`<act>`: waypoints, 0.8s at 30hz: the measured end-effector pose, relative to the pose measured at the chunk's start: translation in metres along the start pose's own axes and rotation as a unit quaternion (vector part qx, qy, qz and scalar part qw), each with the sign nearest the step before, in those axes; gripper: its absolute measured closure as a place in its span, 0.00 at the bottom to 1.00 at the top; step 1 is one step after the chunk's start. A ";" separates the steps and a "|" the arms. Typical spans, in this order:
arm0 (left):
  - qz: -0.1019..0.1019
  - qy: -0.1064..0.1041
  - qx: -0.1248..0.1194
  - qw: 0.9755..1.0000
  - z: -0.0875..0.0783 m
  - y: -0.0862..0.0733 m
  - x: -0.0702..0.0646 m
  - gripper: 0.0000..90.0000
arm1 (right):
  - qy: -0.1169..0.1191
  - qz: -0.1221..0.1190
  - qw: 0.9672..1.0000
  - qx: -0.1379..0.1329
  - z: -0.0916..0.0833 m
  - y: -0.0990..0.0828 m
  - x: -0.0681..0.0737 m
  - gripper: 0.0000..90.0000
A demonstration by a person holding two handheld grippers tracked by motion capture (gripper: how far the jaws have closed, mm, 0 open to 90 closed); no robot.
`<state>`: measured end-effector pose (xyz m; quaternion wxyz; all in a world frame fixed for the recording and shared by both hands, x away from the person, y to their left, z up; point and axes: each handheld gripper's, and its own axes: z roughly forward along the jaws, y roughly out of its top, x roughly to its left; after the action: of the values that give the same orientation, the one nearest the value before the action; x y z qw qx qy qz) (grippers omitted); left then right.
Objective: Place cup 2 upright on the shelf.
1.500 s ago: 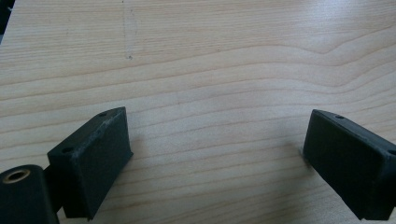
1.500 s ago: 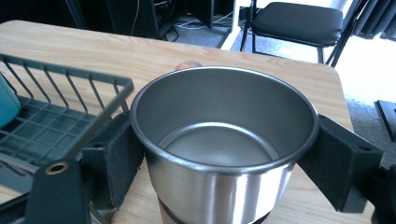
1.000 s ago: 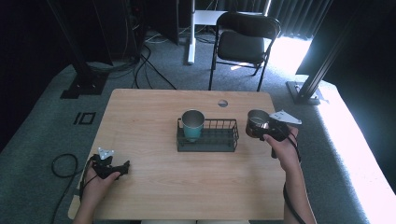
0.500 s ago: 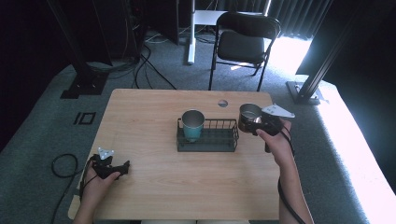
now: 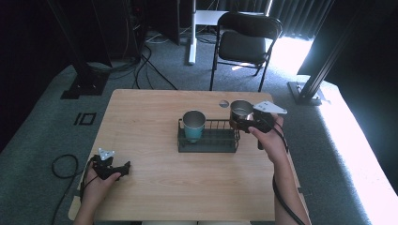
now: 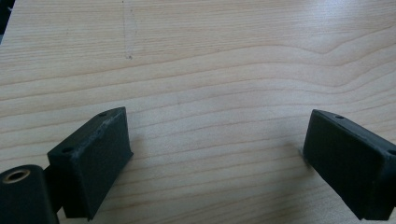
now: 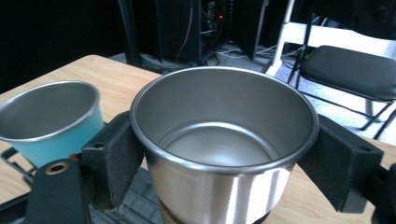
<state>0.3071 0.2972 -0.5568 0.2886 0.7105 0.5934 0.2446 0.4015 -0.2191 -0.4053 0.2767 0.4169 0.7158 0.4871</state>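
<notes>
The right tool (image 5: 244, 121) is clamped on a steel cup (image 5: 241, 111), one black jaw pressed to each side of its wall, and the person's right hand (image 5: 268, 138) holds it up over the right end of the wire rack (image 5: 206, 143). In the right gripper view the steel cup (image 7: 223, 140) stands upright and bare inside, its rim level, with the pads hugging it just below the lip. Beside it, to the left in that view, sits a teal cup (image 7: 53, 121) with a shiny metal inside; from above, that teal cup (image 5: 193, 125) stands upright in the left part of the rack, apart from the held cup. The rack lies near the middle of the wooden bench (image 5: 155, 187), a little towards the far side. Over at the near left corner the left tool (image 5: 123, 168) rests low on the bench in the person's left hand (image 5: 96, 180), well apart from the rack. The left gripper view shows its two jaws spread wide with nothing between them but bare wood grain. A black folding chair (image 5: 246, 44) stands on the carpet beyond the bench.
</notes>
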 end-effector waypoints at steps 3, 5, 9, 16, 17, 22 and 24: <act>0.000 0.000 0.000 1.000 0.000 0.000 0.000 0.09 | 0.009 -0.004 1.000 0.001 0.005 0.002 0.007 0.20; 0.000 0.000 -0.001 1.000 0.000 0.000 0.000 0.09 | 0.015 -0.005 1.000 0.001 0.008 0.003 0.011 0.20; -0.002 0.000 0.000 1.000 0.000 0.000 0.000 0.09 | 0.028 -0.006 1.000 0.001 0.014 0.003 0.019 0.20; 0.000 0.000 0.000 1.000 0.000 0.000 0.000 0.09 | 0.041 -0.005 0.999 0.009 0.023 -0.003 0.028 0.20; 0.000 0.000 0.000 1.000 0.000 0.000 0.000 0.09 | 0.042 -0.004 0.999 0.009 0.024 -0.004 0.029 0.20; 0.000 0.000 0.000 1.000 0.000 0.000 0.000 0.09 | 0.051 -0.002 0.999 0.016 0.033 -0.013 0.035 0.20; 0.000 0.000 0.000 1.000 0.000 0.000 0.000 0.09 | 0.051 -0.002 0.999 0.018 0.036 -0.017 0.037 0.20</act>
<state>0.3071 0.2972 -0.5569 0.2887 0.7107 0.5931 0.2445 0.4060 -0.1734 -0.4338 0.2339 0.3949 0.7383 0.4941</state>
